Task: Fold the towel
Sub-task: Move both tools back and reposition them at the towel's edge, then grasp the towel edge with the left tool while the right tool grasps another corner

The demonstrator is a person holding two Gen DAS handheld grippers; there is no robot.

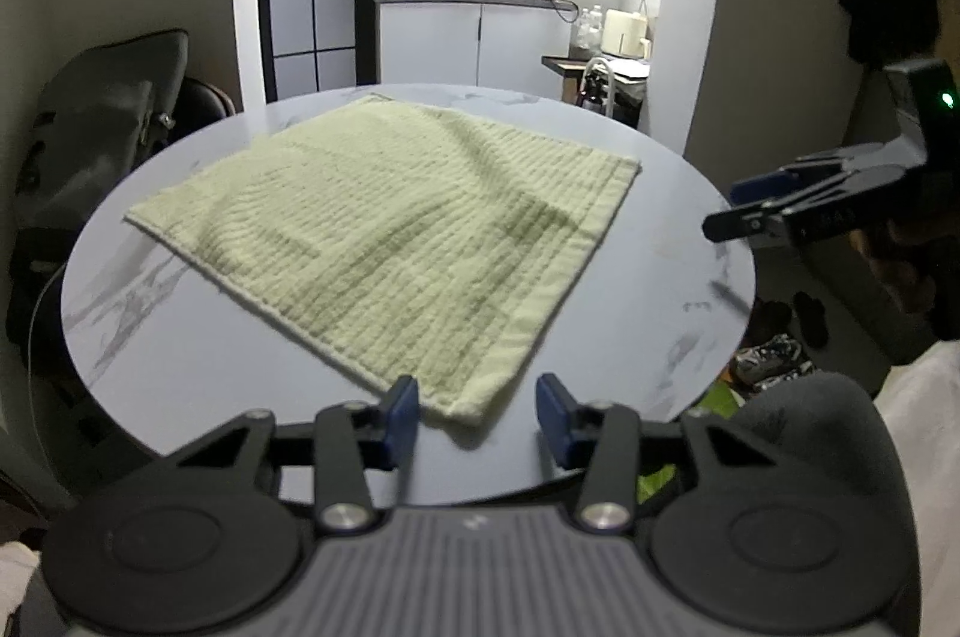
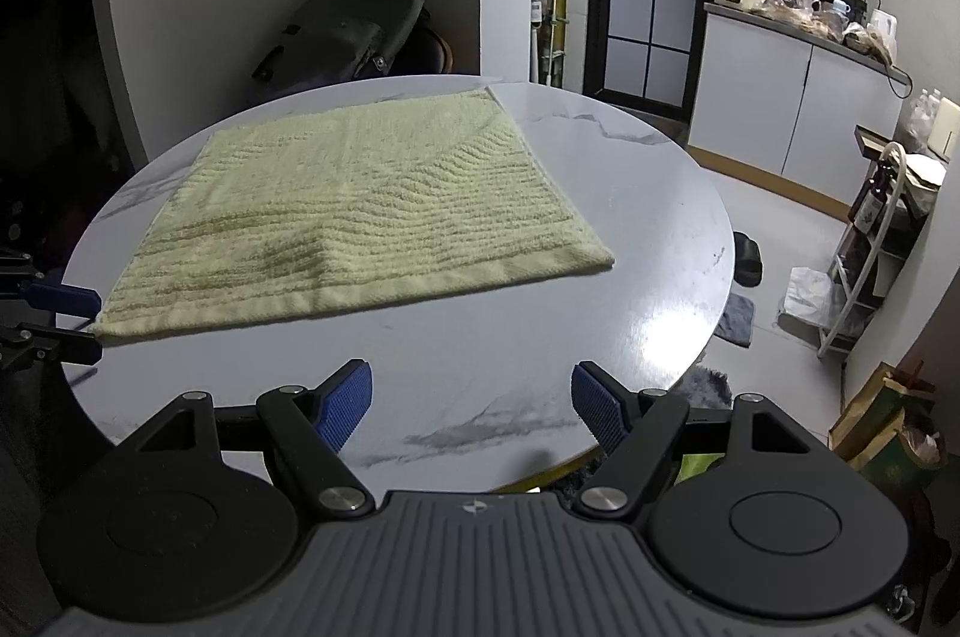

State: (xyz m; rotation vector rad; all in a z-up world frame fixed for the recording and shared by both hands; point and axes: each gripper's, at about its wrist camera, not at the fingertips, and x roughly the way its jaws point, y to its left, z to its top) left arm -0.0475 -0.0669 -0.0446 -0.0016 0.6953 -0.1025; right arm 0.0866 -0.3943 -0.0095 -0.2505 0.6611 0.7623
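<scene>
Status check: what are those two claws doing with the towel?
Left gripper jaws straddling towel corner, not pinching. Right gripper open, short of it. Nothing in the way.

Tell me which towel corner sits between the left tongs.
The near corner of the towel, closest to the table edge, lies between the left tongs, pads not yet pressing. The other three corners lie clear of both tongs.

The room was dim. A bright light shone on the table [image 2: 672, 331] near its right edge. Picture edges bent and went dark.
</scene>
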